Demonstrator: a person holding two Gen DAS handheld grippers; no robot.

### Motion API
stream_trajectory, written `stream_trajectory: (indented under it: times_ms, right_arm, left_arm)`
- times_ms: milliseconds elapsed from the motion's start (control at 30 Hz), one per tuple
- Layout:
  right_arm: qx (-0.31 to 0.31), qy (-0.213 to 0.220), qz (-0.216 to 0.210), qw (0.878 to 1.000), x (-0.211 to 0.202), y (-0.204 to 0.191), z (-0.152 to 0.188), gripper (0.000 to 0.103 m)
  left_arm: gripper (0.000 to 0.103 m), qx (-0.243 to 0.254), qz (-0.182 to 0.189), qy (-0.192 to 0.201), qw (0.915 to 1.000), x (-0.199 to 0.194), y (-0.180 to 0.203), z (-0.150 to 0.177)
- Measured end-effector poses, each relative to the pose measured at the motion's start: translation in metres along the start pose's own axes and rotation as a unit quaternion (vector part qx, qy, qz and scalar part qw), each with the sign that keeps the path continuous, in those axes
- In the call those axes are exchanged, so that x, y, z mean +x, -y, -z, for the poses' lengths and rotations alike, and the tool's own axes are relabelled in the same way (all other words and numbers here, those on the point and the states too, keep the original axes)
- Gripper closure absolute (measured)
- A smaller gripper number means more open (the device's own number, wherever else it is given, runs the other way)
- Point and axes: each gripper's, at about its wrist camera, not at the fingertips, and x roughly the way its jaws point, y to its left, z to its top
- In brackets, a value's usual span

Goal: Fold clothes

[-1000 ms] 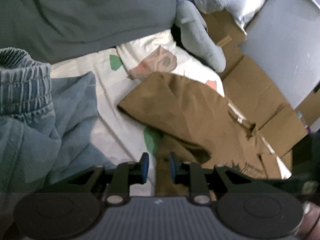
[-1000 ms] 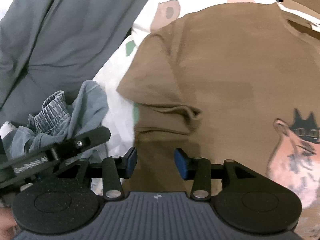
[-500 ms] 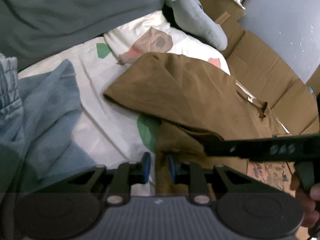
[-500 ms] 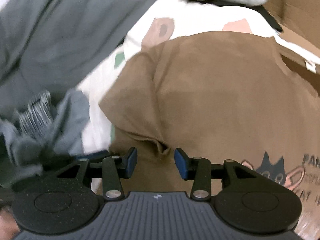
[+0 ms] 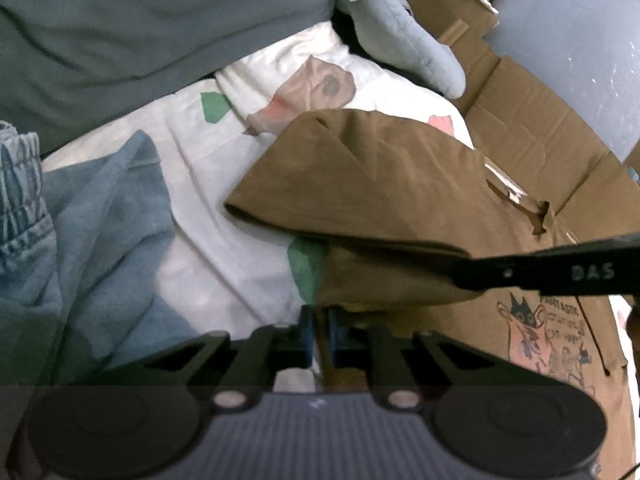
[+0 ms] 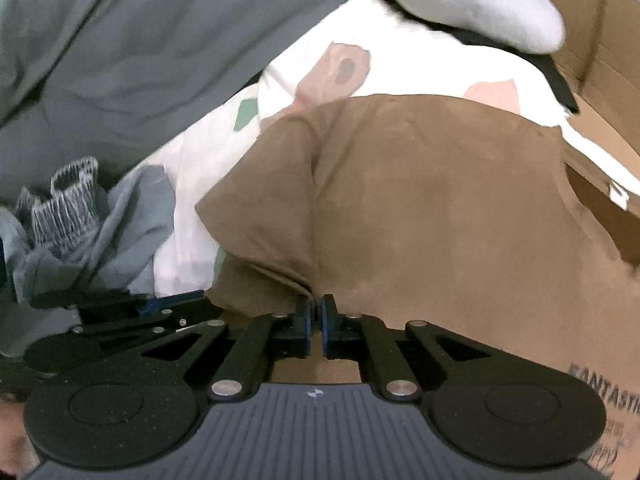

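1. My left tongs (image 5: 318, 334) tilt steeply down at the bed; the blue pads are closing on the near edge of the brown T-shirt (image 5: 400, 200), with a thin fold of it pinched between them.
2. My right tongs (image 6: 315, 326) also point steeply down, pads drawn together and clamped on a tuck of the same brown T-shirt (image 6: 440, 208), right where the sleeve seam runs into the body.
3. In the left wrist view the right tongs (image 5: 460, 266) cross in from the right edge as a dark bar, their tip on the shirt just beyond my left pads.
4. In the right wrist view the left tongs (image 6: 176, 300) sit low at the left, just beside the shirt's edge.
5. The shirt lies spread on the white patterned bedsheet (image 5: 224, 248), sleeve pointing left, its cat print (image 5: 536, 332) toward the right.
6. To the left lies a crumpled blue garment (image 5: 100, 232) with an elastic waistband, apart from the shirt.
7. Beyond are a grey blanket (image 5: 140, 28), a pale blue plush piece (image 5: 400, 36) and flattened cardboard (image 5: 532, 120).
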Motion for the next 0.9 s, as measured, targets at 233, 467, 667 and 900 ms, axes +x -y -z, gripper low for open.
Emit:
stream_trajectory:
  times_ms: [233,467,667,900]
  right_arm:
    - [0.061,-0.008,0.021,0.998,0.018,0.014,0.033,0.101]
    - [0.086,-0.009,0.007,0.996,0.016,0.022,0.048,0.098]
    - [0.083,0.008,0.004,0.997,-0.003,0.018,0.053,0.062]
    - [0.064,0.028,0.008,0.998,-0.02,0.014,0.055,0.06]
  left_arm:
    - [0.094,-0.002,0.003,-0.017,0.9998,0.002,-0.003,-0.004]
    - [0.074,0.022,0.022,-0.014,0.9994,-0.022,0.005,-0.021]
    - [0.069,0.033,-0.003,0.007,0.9994,-0.022,0.002,-0.05]
    - [0.07,0.021,-0.037,0.008,0.9991,0.003,-0.015,-0.063]
